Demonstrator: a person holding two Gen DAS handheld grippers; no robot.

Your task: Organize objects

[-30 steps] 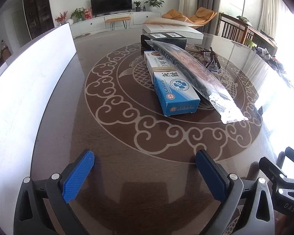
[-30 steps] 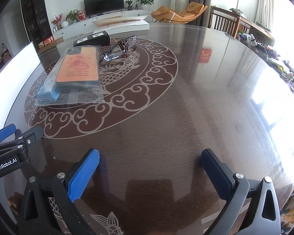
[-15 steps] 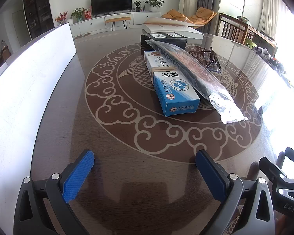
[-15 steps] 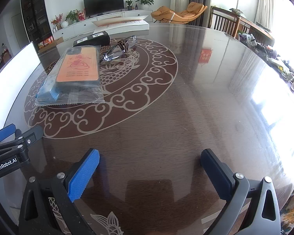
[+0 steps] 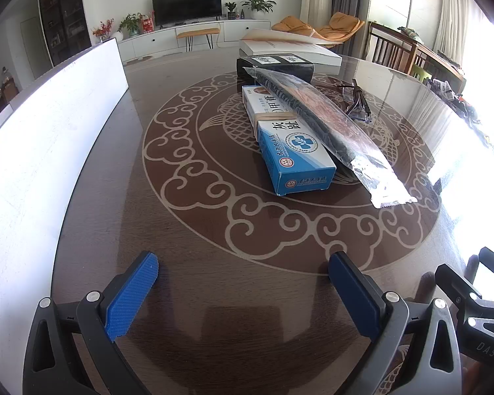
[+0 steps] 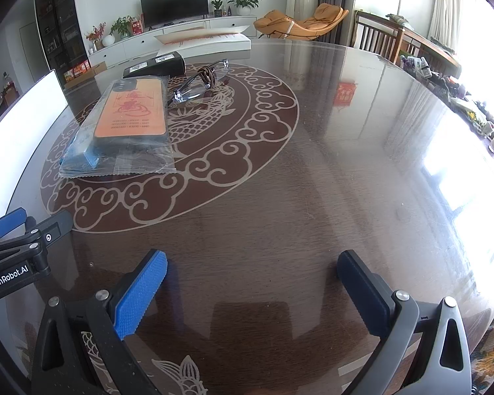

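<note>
Left wrist view gives you the same picture as a second ago: nothing on the table (image 5: 187, 230) has shifted and neither of your grippers has moved. Your left gripper (image 5: 243, 275) hangs low over the near edge of the dark patterned tabletop with its blue pads (image 5: 131, 296) spread wide apart and nothing between them. Beyond it, near the middle of the scrollwork ring, lies the blue-and-white medicine box (image 5: 289, 141), its short end toward you. A phone case in a clear plastic bag (image 5: 326, 125) leans across the box's right side, the bag's serrated end resting on the table to the right. Farther off, a black box (image 5: 275, 67) touches the far end of the medicine box, and a white book (image 5: 289, 46) lies behind that. A pair of glasses (image 5: 357, 100) sits to the right of the bag. A white board (image 5: 46, 125) runs along the table's left edge.

From the right wrist view, your right gripper (image 6: 252, 276) is likewise held wide apart and empty above bare table near you, well apart from the objects. The bagged orange phone case (image 6: 131, 115) lies far left, with the glasses (image 6: 201, 80) just to its right and the black box (image 6: 154, 64) behind it. Your left gripper's tip shows at the left edge of this view.
</note>
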